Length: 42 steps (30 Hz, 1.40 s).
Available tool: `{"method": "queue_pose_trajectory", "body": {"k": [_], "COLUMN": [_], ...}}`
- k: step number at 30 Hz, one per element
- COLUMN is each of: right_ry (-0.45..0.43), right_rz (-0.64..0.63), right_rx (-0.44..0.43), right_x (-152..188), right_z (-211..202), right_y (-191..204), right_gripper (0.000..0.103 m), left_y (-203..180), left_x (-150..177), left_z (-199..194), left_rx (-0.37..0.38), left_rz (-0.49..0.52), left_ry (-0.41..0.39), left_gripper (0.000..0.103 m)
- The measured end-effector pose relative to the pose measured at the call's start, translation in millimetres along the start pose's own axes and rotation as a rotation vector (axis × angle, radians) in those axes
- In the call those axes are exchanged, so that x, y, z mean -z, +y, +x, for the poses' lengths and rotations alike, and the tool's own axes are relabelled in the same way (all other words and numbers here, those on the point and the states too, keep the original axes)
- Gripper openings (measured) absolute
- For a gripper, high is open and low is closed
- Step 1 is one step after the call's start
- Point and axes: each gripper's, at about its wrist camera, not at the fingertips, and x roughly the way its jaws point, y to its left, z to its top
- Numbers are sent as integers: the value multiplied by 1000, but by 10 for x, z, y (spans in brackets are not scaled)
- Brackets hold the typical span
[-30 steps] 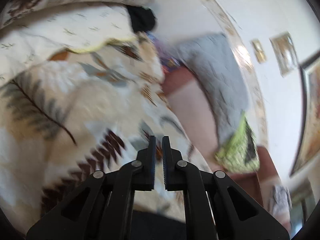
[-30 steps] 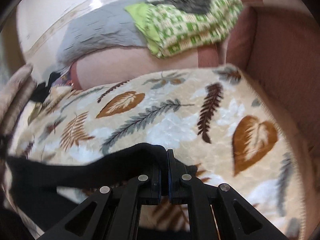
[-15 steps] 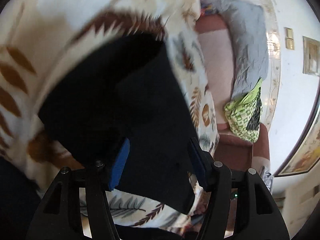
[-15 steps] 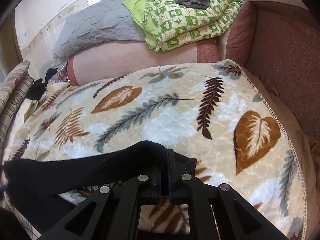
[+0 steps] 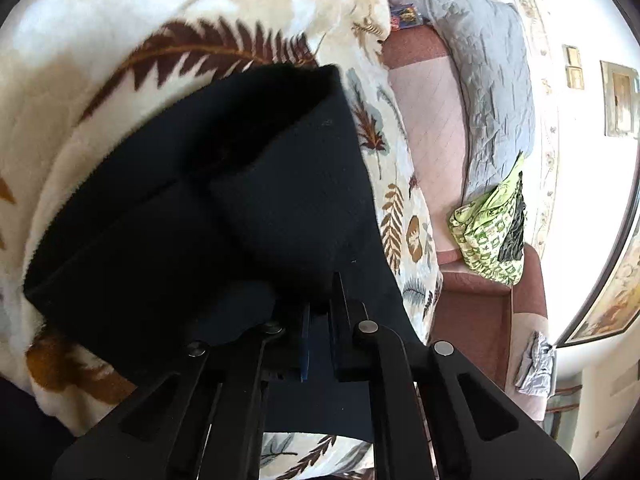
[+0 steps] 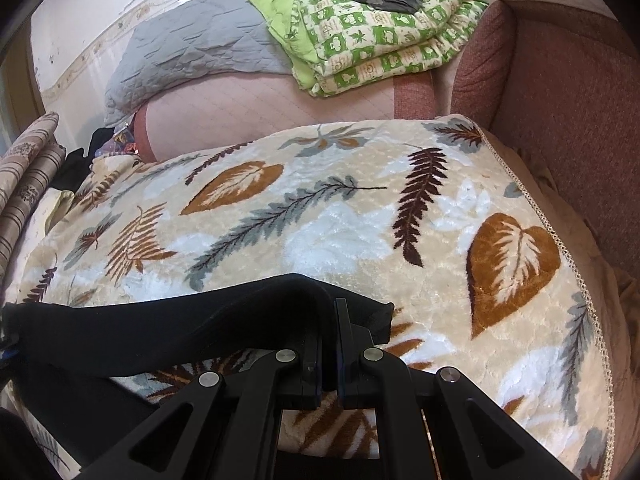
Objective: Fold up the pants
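Black pants [image 5: 224,216] lie folded on a cream blanket printed with leaves [image 5: 132,60]. My left gripper [image 5: 320,308] is shut on the near edge of the pants, the cloth bunched over its fingers. In the right wrist view the same black pants [image 6: 160,332] stretch as a dark band to the left across the leaf blanket [image 6: 340,232]. My right gripper [image 6: 330,320] is shut on their raised corner. The lower part of the pants is hidden behind the gripper arms.
A reddish-brown sofa [image 6: 560,92] surrounds the blanket. On its back rest a grey quilt [image 6: 192,60] and a folded green patterned blanket [image 6: 384,40] with a dark garment on top. Striped cushions [image 6: 24,184] sit at far left. Framed pictures hang on the wall [image 5: 620,96].
My left gripper swung down from the bare blanket to the pants, opened wide around the edge, then closed on it. The right gripper kept still, holding its corner.
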Motion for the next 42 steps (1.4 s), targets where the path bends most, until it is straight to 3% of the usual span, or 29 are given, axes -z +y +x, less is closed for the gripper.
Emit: {"method": "queue_pose_trajectory", "body": {"k": [3, 7, 10, 13, 14, 15, 16, 17, 19, 22, 24, 27, 28, 29, 30, 32, 33, 37, 38, 40, 42], "right_ry": [-1, 2, 11, 1, -15, -30, -22, -2, 21, -2, 7, -37, -74, -118, -134, -136, -101, 17, 33, 57, 61], "right_rz": [2, 23, 41, 92, 121, 150, 193, 244, 293, 225, 204, 243, 271, 324, 365, 470, 521, 793, 847, 901, 902], "right_rx": [-1, -12, -27, -64, -93, -104, -117, -129, -145, -124, -132, -140, -133, -132, -126, -125, -181, -543, -592, -617, -565], "right_x": [0, -13, -54, -163, -201, -233, -247, -235, -214, -245, -225, -164, -140, -105, -63, 59, 123, 393, 442, 493, 486], "right_z": [3, 21, 103, 245, 301, 367, 457, 536, 568, 458, 412, 215, 120, 24, -32, -75, -39, 245, 303, 395, 422], "right_y": [-14, -33, -55, -113, -153, -191, -242, -299, -346, -286, -295, -475, -573, -709, -820, -1008, -1072, -1180, -1189, -1166, -1133], "right_gripper": [4, 4, 4, 4, 4, 4, 8, 10, 12, 15, 15, 16, 20, 34, 41, 45, 45, 45, 45, 45, 45], "left_y": [-136, -348, -527, -708, -689, -634, -560, -460, -329, -333, -419, -525, -576, -587, -589, -582, -557, -498, -487, -508, -535], "left_x": [-62, -376, -747, -1211, -1351, -1509, -1577, -1607, -1575, -1438, -1257, -945, -862, -757, -640, -495, -420, -311, -307, -302, -292], "left_z": [-32, 7, 221, 674, 811, 967, 1015, 1010, 937, 752, 594, 369, 342, 289, 255, 245, 251, 380, 412, 456, 468], "left_rx": [16, 72, 79, 135, 120, 47, 0, 0, 61, 68, 106, 124, 120, 115, 105, 100, 98, 53, 47, 56, 63], "left_rz": [42, 55, 44, 108, 103, 89, 57, 17, -9, 18, 38, 110, 126, 141, 152, 159, 159, 170, 166, 180, 202], "left_ry": [-34, -67, -78, -28, -23, -8, -7, -17, -20, -32, -34, -43, -38, -35, -30, -11, 1, 28, 33, 45, 47], "left_gripper": [4, 4, 4, 5, 15, 32, 37, 37, 37, 41, 52, 59, 59, 59, 59, 59, 59, 59, 59, 59, 59]}}
